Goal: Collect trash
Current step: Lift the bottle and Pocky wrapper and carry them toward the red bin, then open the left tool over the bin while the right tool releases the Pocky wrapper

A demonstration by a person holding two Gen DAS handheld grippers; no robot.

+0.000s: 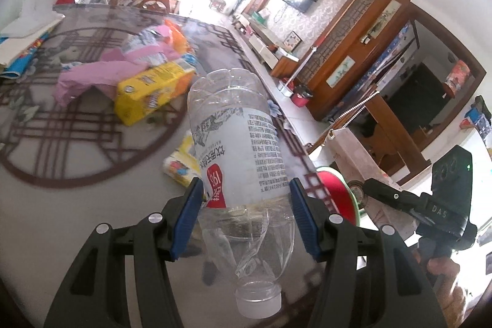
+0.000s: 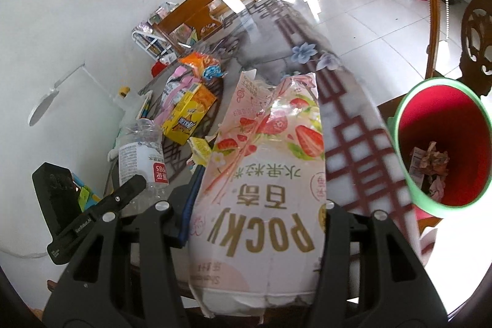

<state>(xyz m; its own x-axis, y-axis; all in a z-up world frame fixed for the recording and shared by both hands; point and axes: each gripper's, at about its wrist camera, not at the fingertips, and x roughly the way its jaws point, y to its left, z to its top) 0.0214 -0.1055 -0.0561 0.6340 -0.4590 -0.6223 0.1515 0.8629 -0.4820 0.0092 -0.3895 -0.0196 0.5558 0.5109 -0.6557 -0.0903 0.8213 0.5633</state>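
Note:
My left gripper is shut on an empty clear water bottle, its white cap toward the camera and its base pointing away, lifted above the table. The same bottle shows at the left of the right wrist view. My right gripper is shut on a pink Pocky strawberry box with a torn far end, held over the table. A red bin with a green rim stands past the table's right edge, with crumpled wrappers in its bottom; part of that bin shows behind the bottle.
Still lying on the patterned glass table are a yellow snack box, pink wrappers, an orange bag and a small yellow carton. A carved wooden chair stands beside the bin. White tiled floor lies beyond.

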